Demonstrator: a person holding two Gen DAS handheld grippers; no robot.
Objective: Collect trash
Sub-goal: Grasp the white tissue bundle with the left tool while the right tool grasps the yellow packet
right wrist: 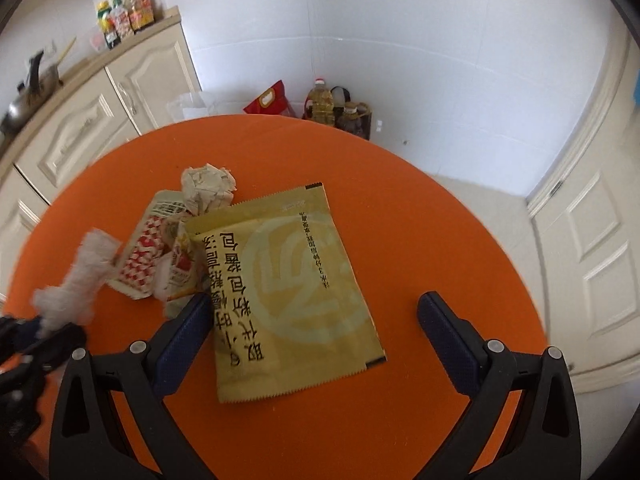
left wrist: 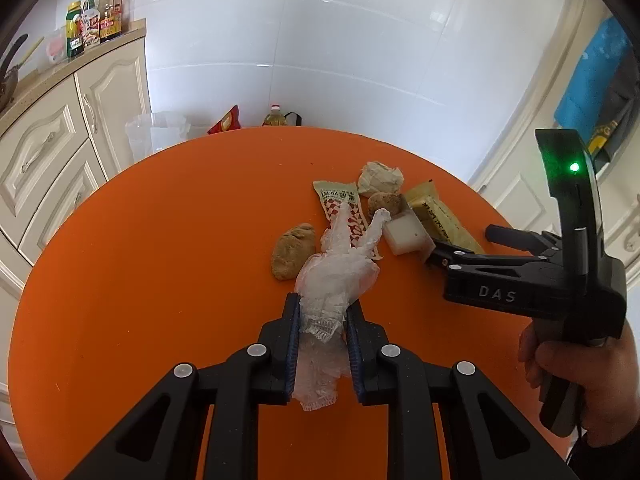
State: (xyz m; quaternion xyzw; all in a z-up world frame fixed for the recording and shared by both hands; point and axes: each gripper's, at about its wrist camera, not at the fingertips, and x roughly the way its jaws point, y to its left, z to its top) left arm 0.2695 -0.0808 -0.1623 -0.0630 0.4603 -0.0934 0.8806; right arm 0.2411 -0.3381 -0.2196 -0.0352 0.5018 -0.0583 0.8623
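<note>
- Left gripper: jaws narrow, blue pads pressing both sides of a clear plastic glove; the cuff end hangs between the fingers, the glove's fingers trail forward over the table.
- Right gripper: jaws wide, nothing pinched; the yellow sachet lies flat between them, its left edge at the left pad, its right edge clear of the right pad.
- Table: round, orange; all trash sits on its far right part.
- Red-checked wrapper: flat, partly under the glove's fingers; in the right wrist view just left of the sachet, tucked under its edge.
- Paper wad: crumpled, off-white, behind the wrapper; in the right wrist view touching the sachet's far left corner.
- Brown lump: left of the glove, just beside it.
- Second brown lump: smaller, between the paper wad and the right gripper's white pad block.
- Hand: grips the right gripper's handle at lower right of the left wrist view; green light lit on the handle.
- Cabinets: cream, left of table; bottles on the counter.
- Floor items beyond the table: red bag, oil bottle, clear bag.
</note>
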